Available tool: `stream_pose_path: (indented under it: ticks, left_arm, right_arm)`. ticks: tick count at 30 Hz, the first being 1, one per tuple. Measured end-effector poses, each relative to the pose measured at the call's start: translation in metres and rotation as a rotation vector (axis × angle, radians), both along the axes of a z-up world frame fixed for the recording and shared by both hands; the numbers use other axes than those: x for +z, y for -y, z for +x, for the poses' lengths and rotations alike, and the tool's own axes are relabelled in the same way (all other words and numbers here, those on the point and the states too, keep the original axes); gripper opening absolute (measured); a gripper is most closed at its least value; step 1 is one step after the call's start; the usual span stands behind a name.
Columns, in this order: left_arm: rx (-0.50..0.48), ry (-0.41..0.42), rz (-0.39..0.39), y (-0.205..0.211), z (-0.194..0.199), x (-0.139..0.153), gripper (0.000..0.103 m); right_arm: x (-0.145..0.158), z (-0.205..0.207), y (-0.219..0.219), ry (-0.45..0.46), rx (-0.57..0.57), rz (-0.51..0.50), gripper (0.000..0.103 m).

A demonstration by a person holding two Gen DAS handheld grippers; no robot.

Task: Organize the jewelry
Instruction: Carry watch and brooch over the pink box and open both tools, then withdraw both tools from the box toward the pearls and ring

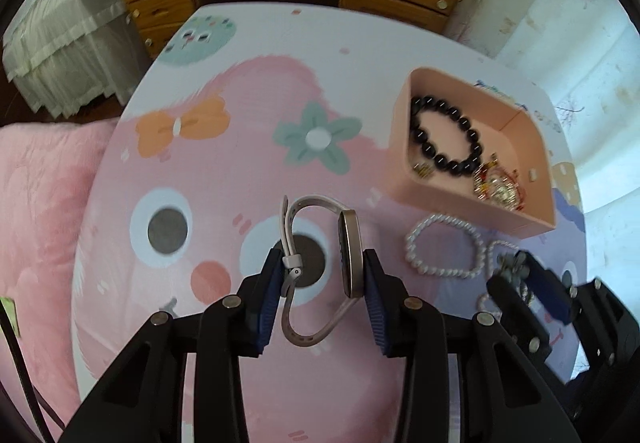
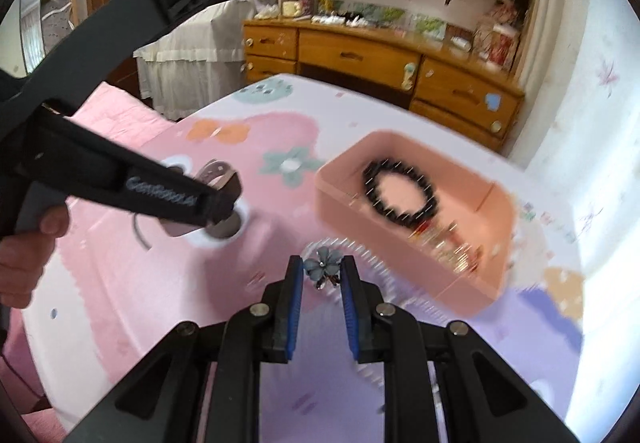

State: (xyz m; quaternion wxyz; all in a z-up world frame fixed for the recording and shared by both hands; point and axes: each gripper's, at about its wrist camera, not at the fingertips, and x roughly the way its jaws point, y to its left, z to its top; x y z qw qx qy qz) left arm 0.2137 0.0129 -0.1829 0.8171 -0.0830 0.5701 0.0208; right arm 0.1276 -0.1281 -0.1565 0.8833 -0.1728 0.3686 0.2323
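Motion blur smears the pink tray (image 2: 404,183) and its jewelry; the left gripper (image 2: 224,199) hides the watch.

Two grippers — left gripper (image 1: 320,267) and right gripper (image 2: 321,275) — one watch (image 1: 348,255), one flower clip (image 2: 321,267), one pink tray (image 1: 404,147), one black bead bracelet (image 1: 444,135), one white pearl bracelet (image 1: 444,249), one gold trinket cluster (image 1: 498,187).

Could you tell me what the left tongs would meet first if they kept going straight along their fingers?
Probably the patterned table mat: the left tongs, shut on the watch, aim left of the pink tray. Depth is uncertain.
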Motion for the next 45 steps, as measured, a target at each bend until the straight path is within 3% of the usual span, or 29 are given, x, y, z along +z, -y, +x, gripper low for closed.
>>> stream_pose_path:
  ticks: [11, 22, 24, 25, 28, 31, 38, 45]
  left_arm:
    - [-0.093, 0.098, -0.023, 0.031, 0.042, 0.044, 0.039]
    - [-0.135, 0.17, -0.093, 0.068, 0.076, 0.062, 0.039]
    - [-0.123, 0.164, -0.085, 0.071, 0.08, 0.06, 0.053]
    - [-0.108, 0.147, -0.071, 0.072, 0.083, 0.058, 0.06]
    - [-0.094, 0.121, -0.063, 0.07, 0.085, 0.053, 0.062]
    - [-0.076, 0.113, -0.054, 0.066, 0.082, 0.05, 0.07]
    - [-0.029, 0.09, -0.026, 0.049, 0.06, 0.04, 0.071]
    - [0.011, 0.049, 0.003, 0.031, 0.012, 0.014, 0.072]
  right_arm:
    - [0.027, 0.028, 0.031, 0.087, -0.107, -0.036, 0.019]
    - [0.043, 0.053, 0.06, 0.134, -0.186, -0.01, 0.019]
    - [0.045, 0.057, 0.064, 0.123, -0.199, 0.018, 0.019]
    - [0.044, 0.059, 0.066, 0.103, -0.204, 0.035, 0.02]
    - [0.037, 0.066, 0.073, 0.029, -0.234, 0.051, 0.029]
    - [0.036, 0.064, 0.078, 0.019, -0.236, 0.054, 0.029]
    - [0.033, 0.054, 0.092, -0.025, -0.251, 0.055, 0.054]
    - [0.013, 0.039, 0.117, -0.194, -0.302, 0.151, 0.076]
